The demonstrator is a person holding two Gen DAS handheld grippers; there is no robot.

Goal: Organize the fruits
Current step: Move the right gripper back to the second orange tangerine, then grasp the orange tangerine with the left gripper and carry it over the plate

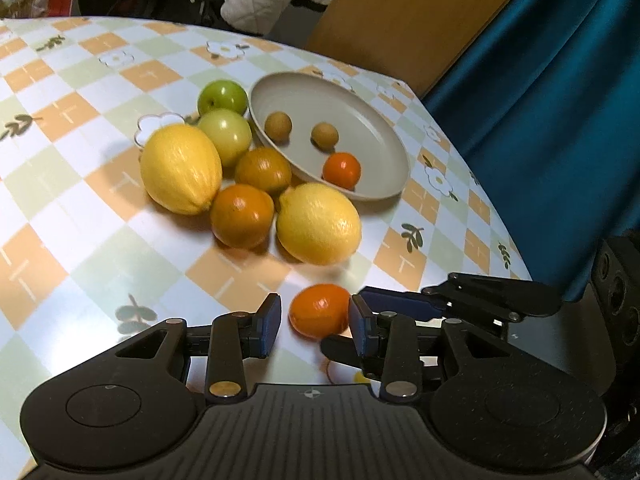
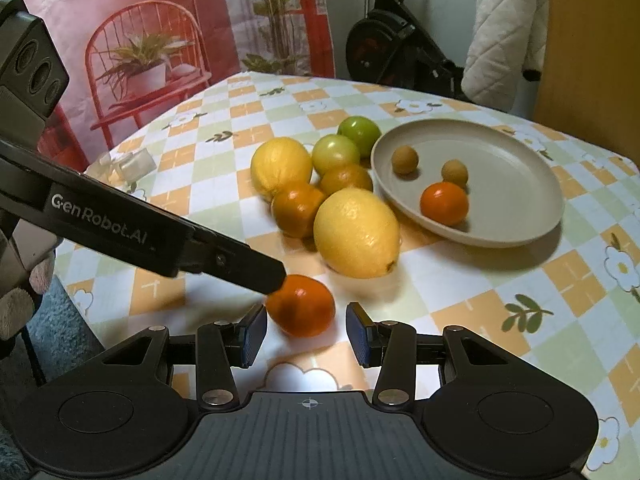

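A small orange [image 1: 318,310] lies on the checkered tablecloth between the pads of my left gripper [image 1: 314,326]. The right pad sits against it and a thin gap shows at the left pad. My right gripper [image 2: 307,334] also straddles the same orange [image 2: 300,312], with clear space at its right pad. The left gripper's finger [image 2: 256,264] touches the orange's top left. The right gripper's fingers [image 1: 404,301] come in from the right. A beige plate [image 2: 508,184] holds two small brown fruits and one orange [image 2: 444,203].
Two lemons [image 1: 180,168] [image 1: 318,222], two green fruits [image 1: 226,136] and two dull oranges [image 1: 242,216] cluster left of the plate [image 1: 360,128]. A clear plastic item [image 2: 132,166] sits at the table's left edge. A blue curtain [image 1: 540,100] hangs past the right edge.
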